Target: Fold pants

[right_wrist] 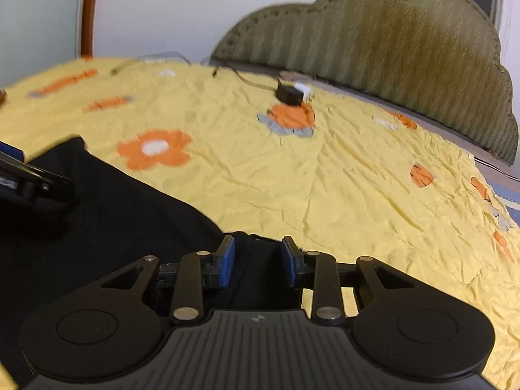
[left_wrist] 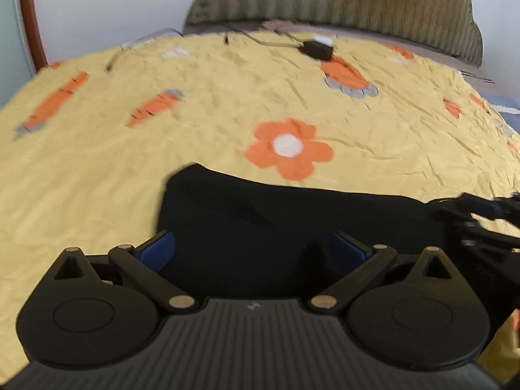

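Black pants (left_wrist: 276, 214) lie on a yellow bedsheet (left_wrist: 211, 113) with orange flower and carrot prints. My left gripper (left_wrist: 256, 250) is wide open over the pants, blue pads on each side, nothing between them. My right gripper (right_wrist: 258, 260) is partly open with a fold of the pants (right_wrist: 113, 214) lying between its blue pads (right_wrist: 227, 260); the pads stand apart from the cloth. The right gripper shows at the right edge of the left wrist view (left_wrist: 481, 217), and the left gripper at the left edge of the right wrist view (right_wrist: 29, 178).
A black charger box (left_wrist: 317, 48) with cables lies on the sheet near the olive padded headboard (left_wrist: 357, 0). A wooden-framed mirror edge (left_wrist: 29, 16) stands at the left. The sheet's right edge (left_wrist: 500, 107) drops to a blue-grey surface.
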The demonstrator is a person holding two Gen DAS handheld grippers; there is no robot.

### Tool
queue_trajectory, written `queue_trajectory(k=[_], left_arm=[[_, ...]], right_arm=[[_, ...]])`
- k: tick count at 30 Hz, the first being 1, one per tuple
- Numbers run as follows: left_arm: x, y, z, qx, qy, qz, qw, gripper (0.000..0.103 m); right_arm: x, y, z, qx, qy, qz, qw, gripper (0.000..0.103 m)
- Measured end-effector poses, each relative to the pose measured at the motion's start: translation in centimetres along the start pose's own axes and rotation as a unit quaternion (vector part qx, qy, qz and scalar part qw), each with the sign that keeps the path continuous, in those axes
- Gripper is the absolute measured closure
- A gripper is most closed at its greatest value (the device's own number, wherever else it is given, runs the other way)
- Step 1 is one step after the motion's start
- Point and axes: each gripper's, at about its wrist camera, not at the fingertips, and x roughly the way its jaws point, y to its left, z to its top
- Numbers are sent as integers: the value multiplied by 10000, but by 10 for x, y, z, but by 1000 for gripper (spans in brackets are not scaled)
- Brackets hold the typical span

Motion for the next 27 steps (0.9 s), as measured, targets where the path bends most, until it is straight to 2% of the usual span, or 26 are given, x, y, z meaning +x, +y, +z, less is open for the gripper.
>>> queue_trajectory(k=[2, 4, 6, 9, 11, 14, 16, 21, 24, 27], left_arm=[[22, -11, 2, 186, 313, 292, 9989, 0], [22, -11, 3, 139, 247, 277, 9992, 0], [13, -9, 2, 151, 145, 272, 9994, 2], [5, -7, -1, 265, -5, 504, 9984, 2], [2, -4, -4, 212, 15, 462, 9987, 2], [-7, -1, -11, 123, 18, 421, 9990, 2], [-16, -2, -17, 149, -25, 433, 9989, 2], [-31, -5, -31, 167, -16, 384, 9991, 2], [-43, -9, -38, 179, -84, 395, 9990, 2], [-49, -11, -42, 126, -53, 275, 9995, 1]], right_arm=[[14, -2, 3, 41, 129, -39, 9999, 73], [8, -3, 7, 84, 105, -54, 9999, 72], [-11, -4, 4, 113, -115, -41, 9999, 72], [-26, -1, -5, 67, -178, 75, 9998, 72], [-16, 2, -10, -114, -63, -13, 9999, 72], [-6, -9, -9, 275, -44, 22, 9996, 72], [-16, -13, -6, 478, -125, 31, 9988, 72], [-57, -3, -21, 430, -391, 156, 9982, 72], [-71, 3, -37, 447, -329, 244, 9982, 72], [-67, 8, -52, 343, -213, 234, 9989, 72]])
